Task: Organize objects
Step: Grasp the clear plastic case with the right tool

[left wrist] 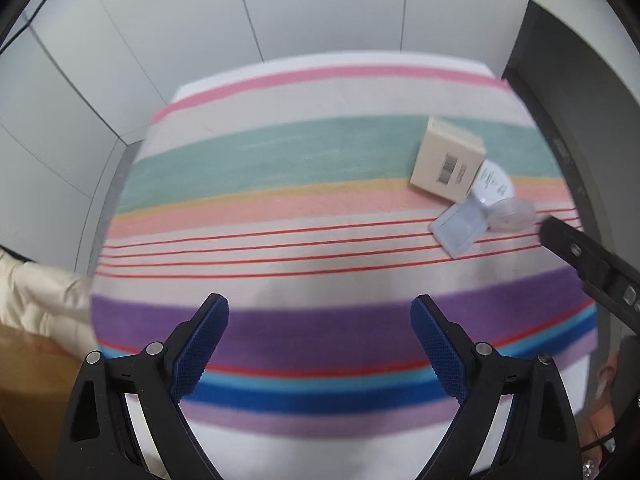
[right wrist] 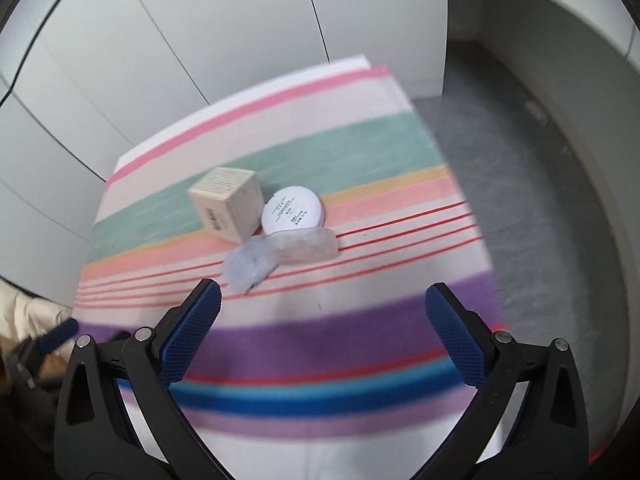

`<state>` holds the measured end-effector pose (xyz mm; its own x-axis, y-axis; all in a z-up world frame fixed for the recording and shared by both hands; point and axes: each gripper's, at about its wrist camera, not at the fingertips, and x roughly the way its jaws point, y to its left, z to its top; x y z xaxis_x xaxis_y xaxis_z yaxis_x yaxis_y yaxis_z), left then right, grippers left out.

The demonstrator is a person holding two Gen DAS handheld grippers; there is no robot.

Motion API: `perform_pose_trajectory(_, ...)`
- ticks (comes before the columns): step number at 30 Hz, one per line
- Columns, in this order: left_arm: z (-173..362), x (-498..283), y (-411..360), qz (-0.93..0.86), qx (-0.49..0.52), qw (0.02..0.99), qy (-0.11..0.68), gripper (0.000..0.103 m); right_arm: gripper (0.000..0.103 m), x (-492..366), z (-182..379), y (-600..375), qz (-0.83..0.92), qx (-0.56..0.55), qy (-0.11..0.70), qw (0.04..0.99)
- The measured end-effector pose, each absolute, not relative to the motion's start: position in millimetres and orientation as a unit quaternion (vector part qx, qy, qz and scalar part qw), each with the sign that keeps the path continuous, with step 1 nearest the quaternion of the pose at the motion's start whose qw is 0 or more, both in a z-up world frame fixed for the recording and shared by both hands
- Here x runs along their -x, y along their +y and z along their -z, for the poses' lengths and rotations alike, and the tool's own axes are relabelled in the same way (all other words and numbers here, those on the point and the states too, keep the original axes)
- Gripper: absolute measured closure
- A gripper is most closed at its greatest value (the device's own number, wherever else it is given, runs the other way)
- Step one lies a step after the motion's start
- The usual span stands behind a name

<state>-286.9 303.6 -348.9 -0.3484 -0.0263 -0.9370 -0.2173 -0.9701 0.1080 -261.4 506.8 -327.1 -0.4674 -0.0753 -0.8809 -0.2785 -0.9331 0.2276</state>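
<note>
1. Striped cloth (left wrist: 320,184) in pink, teal, peach, purple and blue covers the table in the left wrist view. The left gripper (left wrist: 320,312) points steeply down over the purple band, its blue-padded fingers (left wrist: 200,344) spread wide with nothing between them. The cream box (left wrist: 448,160) stands on the teal band, far right of the gripper; the white round tin (left wrist: 496,184) touches the box's right side, and the clear plastic case (left wrist: 460,228) lies just below both. One black finger of the right gripper (left wrist: 580,256) enters at the right edge, near the case.

2. In the right wrist view, the right gripper (right wrist: 320,300) tilts down over the purple band, fingers (right wrist: 192,332) wide apart and empty. The cream box (right wrist: 228,204), round tin (right wrist: 292,210) and clear case (right wrist: 280,252) cluster just beyond its left finger.
</note>
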Motion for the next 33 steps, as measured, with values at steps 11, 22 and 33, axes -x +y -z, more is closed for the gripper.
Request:
perform_pose_trajectory(11,388.6,303.9,328.9,-0.797,0.596,0.080,0.056,0.010,0.042,302.4,372.2,497.0,-0.840,0.522,0.135,0.067)
perform_pose_trajectory(22,400.3,305.6,354.5,-0.766,0.638,0.063,-0.040,0.010,0.043,272.2,356.3,530.5,-0.848,0.506,0.126,0.093)
perform_pose_trajectory(33,404.2,324.1,376.5,-0.773,0.625,-0.042,-0.103,0.010,0.043,254.2,347.6,564.0,-0.843,0.503,0.159,0.110)
